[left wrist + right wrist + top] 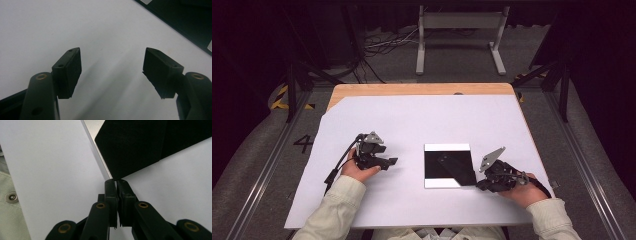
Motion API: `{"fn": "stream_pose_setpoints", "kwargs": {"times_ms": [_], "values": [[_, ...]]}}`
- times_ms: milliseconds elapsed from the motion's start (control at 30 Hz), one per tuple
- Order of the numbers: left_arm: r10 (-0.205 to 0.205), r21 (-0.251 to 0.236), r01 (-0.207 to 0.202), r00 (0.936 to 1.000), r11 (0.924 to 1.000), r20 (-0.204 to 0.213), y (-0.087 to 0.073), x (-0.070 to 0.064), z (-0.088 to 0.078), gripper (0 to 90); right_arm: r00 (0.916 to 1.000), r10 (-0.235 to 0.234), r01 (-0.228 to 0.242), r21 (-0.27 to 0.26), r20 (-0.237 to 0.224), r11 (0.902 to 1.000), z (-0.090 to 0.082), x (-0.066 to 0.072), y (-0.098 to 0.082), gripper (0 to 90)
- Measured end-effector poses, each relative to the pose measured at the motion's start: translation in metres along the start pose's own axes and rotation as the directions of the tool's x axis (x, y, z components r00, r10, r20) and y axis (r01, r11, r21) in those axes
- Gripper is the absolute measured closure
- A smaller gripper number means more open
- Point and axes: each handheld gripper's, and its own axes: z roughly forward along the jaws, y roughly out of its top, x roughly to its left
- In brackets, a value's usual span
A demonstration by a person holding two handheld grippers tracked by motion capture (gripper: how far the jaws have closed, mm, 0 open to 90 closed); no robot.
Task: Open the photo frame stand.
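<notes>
A black square sheet (447, 165) lies on a white backing board (447, 147) right of the table's middle. My right gripper (480, 185) sits at the sheet's near right corner. In the right gripper view its jaws (116, 182) are shut on the tip of that corner of the black sheet (140, 145), which is raised off the pale board (93, 130). My left gripper (392, 162) rests on the white cover left of the board, pointing toward it. Its fingers (68, 70) stand wide apart with only bare white surface between them. The dark sheet's edge (185, 22) shows ahead of them.
A large white cover (377, 120) spreads over the wooden table (412, 89), which shows along the far edge. A white metal stand (459, 22) and cables are on the floor beyond. A pale sleeve (10, 202) is at the left of the right gripper view.
</notes>
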Motion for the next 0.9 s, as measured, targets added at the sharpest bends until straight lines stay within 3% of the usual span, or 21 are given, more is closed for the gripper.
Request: {"fn": "stream_pose_setpoints", "kwargs": {"times_ms": [467, 900], "values": [[0.001, 0.002, -0.001, 1.0, 1.0, 0.0, 0.0, 0.0, 0.0, 31.9, 1.0, -0.007, 0.007, -0.02, 0.006, 0.9998, -0.005, 0.0, 0.0, 89.4], [0.005, 0.006, -0.005, 1.0, 1.0, -0.001, 0.0, 0.0, 0.001, 31.9, 1.0, -0.003, 0.003, -0.082, 0.007, 0.9967, -0.017, 0.001, 0.0, 89.6]]}}
